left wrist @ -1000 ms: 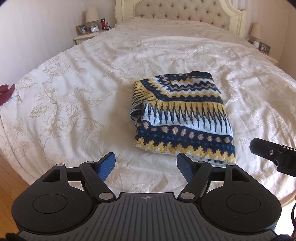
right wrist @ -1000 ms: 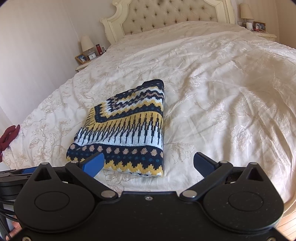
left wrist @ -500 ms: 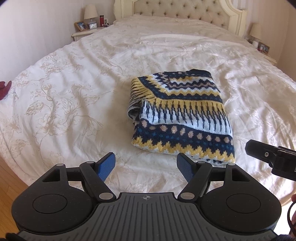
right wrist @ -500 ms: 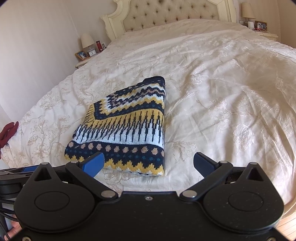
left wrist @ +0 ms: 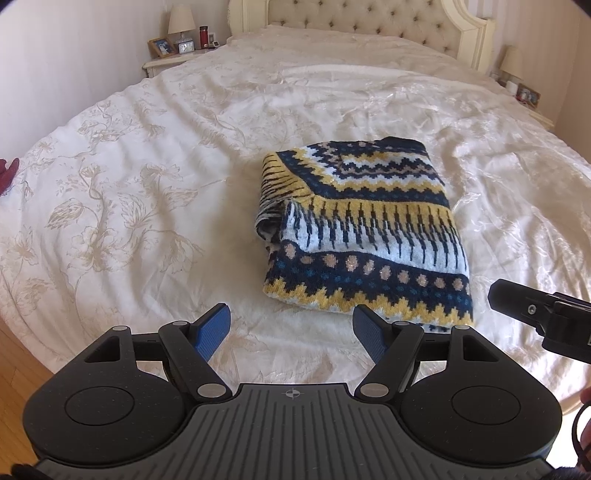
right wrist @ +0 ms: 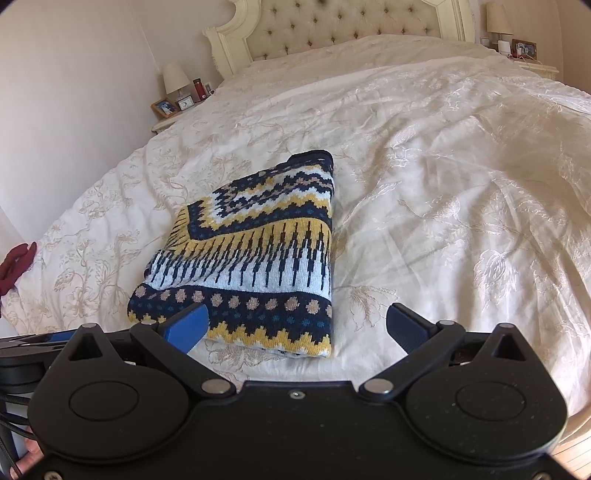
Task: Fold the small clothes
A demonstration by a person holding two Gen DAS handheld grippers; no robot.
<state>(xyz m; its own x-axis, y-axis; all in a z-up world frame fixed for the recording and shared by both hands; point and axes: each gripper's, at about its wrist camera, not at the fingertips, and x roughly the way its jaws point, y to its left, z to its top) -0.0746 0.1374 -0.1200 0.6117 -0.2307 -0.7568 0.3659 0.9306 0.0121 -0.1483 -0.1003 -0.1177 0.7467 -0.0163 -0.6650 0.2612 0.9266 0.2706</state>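
Note:
A knitted sweater [left wrist: 365, 229] patterned in navy, yellow and pale blue lies folded into a rectangle on the cream bedspread [left wrist: 147, 177]. The same sweater [right wrist: 255, 258] fills the middle left of the right wrist view. My left gripper [left wrist: 291, 332] hangs open just short of the sweater's near edge, with nothing between its blue pads. My right gripper [right wrist: 295, 325] is open too, level with the sweater's near right corner, and its tip [left wrist: 517, 302] shows at the right edge of the left wrist view.
The bed's tufted headboard [left wrist: 369, 22] stands at the far end. Nightstands with lamps and photo frames flank it [left wrist: 173, 55] [right wrist: 532, 62]. A dark red cloth [right wrist: 14, 266] lies at the bed's left edge. Wooden floor [left wrist: 18, 369] shows at the near left.
Both grippers have edged forward and slightly lower toward the sweater's near edge, so it looks larger. The sweater has not moved and both grippers stay open.

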